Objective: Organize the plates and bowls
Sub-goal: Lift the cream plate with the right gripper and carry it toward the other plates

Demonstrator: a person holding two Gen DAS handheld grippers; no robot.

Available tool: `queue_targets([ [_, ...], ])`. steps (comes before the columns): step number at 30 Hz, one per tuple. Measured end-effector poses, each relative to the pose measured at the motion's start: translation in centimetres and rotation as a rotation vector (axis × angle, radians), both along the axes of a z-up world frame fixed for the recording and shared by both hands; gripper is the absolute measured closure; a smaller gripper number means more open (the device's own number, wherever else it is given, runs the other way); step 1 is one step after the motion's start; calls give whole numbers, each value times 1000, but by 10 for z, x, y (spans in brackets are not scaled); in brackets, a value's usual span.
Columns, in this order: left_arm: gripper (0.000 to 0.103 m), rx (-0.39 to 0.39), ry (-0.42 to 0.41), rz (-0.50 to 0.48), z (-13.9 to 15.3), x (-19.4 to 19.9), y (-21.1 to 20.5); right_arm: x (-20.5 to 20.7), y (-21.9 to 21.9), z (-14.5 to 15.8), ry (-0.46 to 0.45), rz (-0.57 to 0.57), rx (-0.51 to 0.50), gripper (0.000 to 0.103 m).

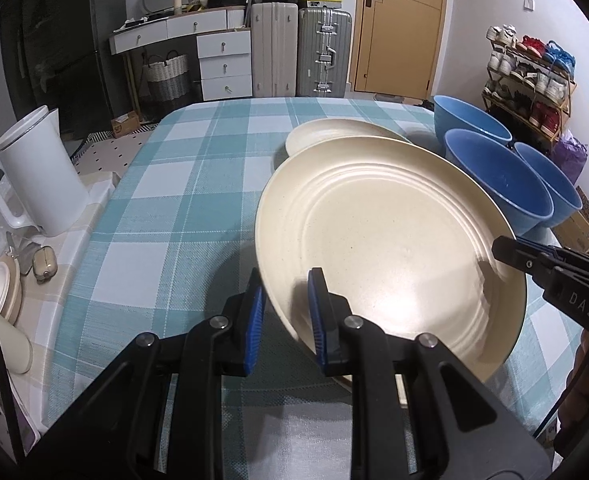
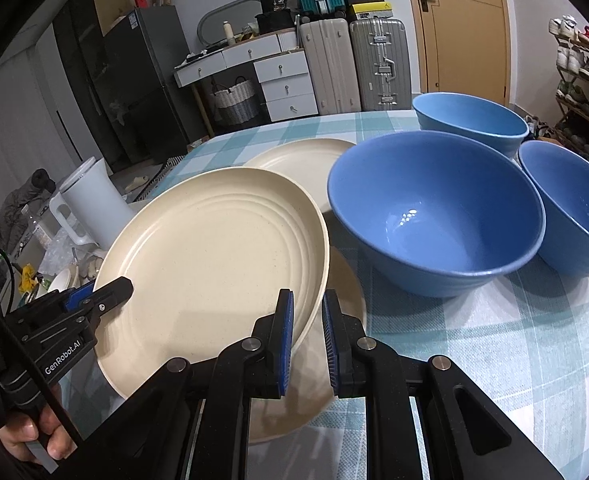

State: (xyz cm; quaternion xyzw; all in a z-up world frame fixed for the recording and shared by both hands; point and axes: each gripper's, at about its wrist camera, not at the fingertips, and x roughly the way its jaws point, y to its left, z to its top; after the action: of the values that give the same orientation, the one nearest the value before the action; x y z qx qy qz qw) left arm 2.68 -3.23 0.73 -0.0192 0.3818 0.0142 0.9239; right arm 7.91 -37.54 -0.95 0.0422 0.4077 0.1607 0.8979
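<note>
Left wrist view: the left gripper (image 1: 286,312) has its blue-padded fingers narrowed on the near rim of a round cream ridged plate (image 1: 390,248), tilted above the teal checked tablecloth (image 1: 166,208).

Right wrist view: the right gripper (image 2: 308,334) straddles the plate's opposite rim, apparently pinching it, beside three blue bowls (image 2: 434,216).
</note>
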Motion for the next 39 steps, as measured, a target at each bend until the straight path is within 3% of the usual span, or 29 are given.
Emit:
queue_targets([
  [39,81,133,69,-72,-48,11,-23,-8,4,-27,0,-74,-159,86],
])
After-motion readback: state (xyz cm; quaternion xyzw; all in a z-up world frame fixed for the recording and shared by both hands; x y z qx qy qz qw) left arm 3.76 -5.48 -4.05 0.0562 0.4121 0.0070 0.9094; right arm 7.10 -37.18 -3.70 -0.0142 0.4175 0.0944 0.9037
